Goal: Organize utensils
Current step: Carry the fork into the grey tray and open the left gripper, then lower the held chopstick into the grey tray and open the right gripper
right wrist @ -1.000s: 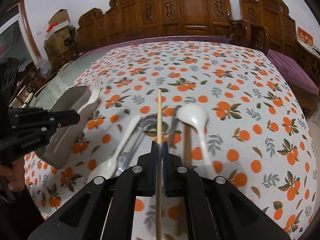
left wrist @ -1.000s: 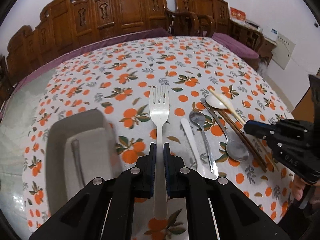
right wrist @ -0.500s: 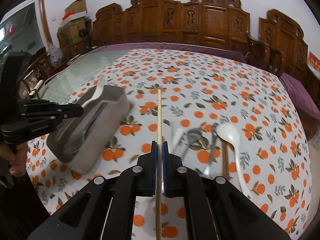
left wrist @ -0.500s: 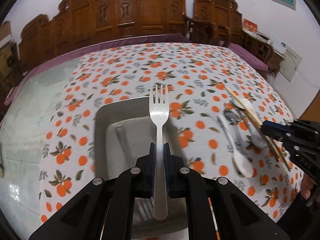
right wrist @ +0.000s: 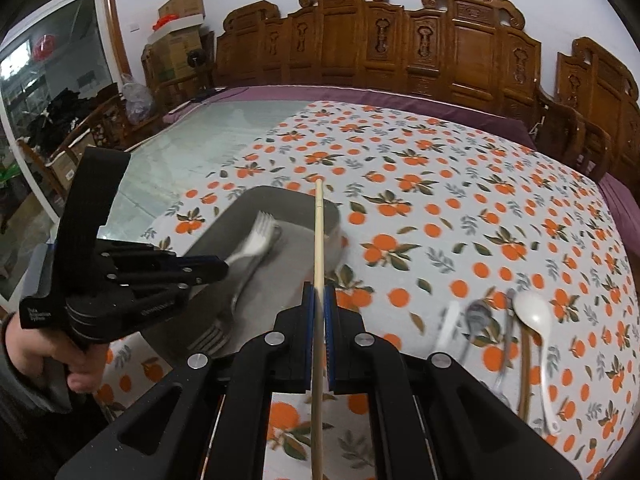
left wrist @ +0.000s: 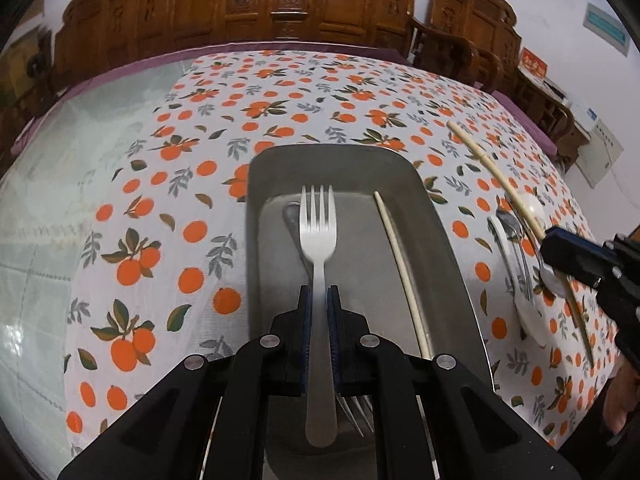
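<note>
Mid-transfer, by the look of it: carrying cutlery from the loose pile to the grey tray set on the worktop, nearer its near edge and to the left of the pile. Left tool clamped on a steel fork by the handle, tines pointing forward, poised above the tray's floor over another fork and a pale chopstick lying inside. Right tool clamped on a second pale chopstick, its tip reaching over the tray's right rim, the tool itself short of the tray, over the patterned cloth. Next, probably: lowering the fork close to the tray floor, parallel to the long side, then parting the jaws; afterwards bringing the chopstick fully over the tray and laying it beside its mate. Both tools angled steeply downward; left one gripped from below by a bare hand near the worktop's near-left edge. Waiting near the near-right edge: a white spoon, metal spoons and dark chopsticks, blurred.
</note>
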Demonstrator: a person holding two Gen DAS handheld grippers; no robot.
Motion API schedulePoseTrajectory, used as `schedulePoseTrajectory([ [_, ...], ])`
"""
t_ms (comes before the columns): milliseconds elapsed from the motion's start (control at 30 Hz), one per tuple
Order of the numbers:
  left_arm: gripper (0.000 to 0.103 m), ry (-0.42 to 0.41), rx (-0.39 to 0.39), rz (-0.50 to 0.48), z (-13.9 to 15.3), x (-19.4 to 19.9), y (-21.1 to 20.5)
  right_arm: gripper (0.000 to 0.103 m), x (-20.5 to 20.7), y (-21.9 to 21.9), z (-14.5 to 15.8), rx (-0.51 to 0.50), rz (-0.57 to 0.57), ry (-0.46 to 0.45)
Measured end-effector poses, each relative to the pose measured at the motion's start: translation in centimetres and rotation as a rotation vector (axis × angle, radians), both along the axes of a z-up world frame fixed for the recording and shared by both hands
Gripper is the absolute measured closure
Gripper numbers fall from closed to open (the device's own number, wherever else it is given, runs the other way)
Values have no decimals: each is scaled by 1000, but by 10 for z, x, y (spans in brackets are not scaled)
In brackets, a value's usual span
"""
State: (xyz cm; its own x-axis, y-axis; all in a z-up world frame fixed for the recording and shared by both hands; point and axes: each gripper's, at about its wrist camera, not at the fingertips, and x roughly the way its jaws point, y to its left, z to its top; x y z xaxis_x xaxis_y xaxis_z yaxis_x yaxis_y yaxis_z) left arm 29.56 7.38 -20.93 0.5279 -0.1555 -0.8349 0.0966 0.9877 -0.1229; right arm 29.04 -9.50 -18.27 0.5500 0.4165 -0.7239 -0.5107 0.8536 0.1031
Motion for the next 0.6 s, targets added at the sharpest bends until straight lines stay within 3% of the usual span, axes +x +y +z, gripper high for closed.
schedulePoseTrajectory([
  [433, 84, -105, 6, 25, 34, -8, 20, 97, 11, 26, -2, 71, 1, 45],
  [600, 75, -136, 13, 67, 44, -7, 40, 97, 22, 45, -6, 95, 5, 59],
])
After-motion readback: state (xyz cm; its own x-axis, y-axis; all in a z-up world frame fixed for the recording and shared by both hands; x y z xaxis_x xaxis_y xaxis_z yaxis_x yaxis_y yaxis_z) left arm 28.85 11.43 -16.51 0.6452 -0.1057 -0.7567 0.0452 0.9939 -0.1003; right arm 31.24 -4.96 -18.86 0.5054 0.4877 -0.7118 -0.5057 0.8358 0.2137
